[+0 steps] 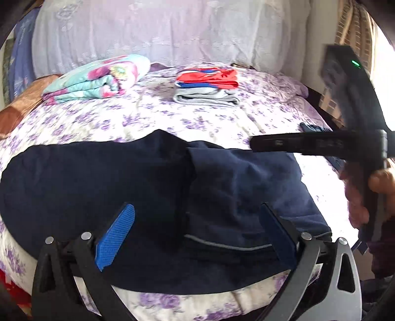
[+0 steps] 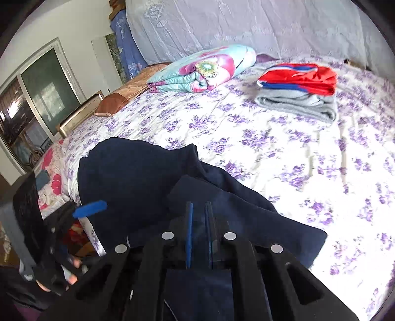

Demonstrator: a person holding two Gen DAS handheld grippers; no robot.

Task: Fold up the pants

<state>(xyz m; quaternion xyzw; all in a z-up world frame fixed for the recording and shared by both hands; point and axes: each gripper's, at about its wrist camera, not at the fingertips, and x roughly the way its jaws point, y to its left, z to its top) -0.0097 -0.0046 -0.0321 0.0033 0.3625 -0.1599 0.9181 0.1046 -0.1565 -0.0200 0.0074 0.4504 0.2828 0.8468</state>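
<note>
Right gripper, jaws nearly closed, pinches a fold of the navy pants; left gripper hovers over them, jaws wide apart. Pants lie at the bed's near edge. Beyond: folded clothes, floral blanket.

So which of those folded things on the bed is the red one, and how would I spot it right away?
Start at the bed with the white, purple-flowered sheet and look to its far side, near the pale lace curtain. Two bundles lie there: a folded turquoise blanket with pink flowers and a small stack. The shiny red and blue folded garment tops that stack, on a folded grey garment.
</note>
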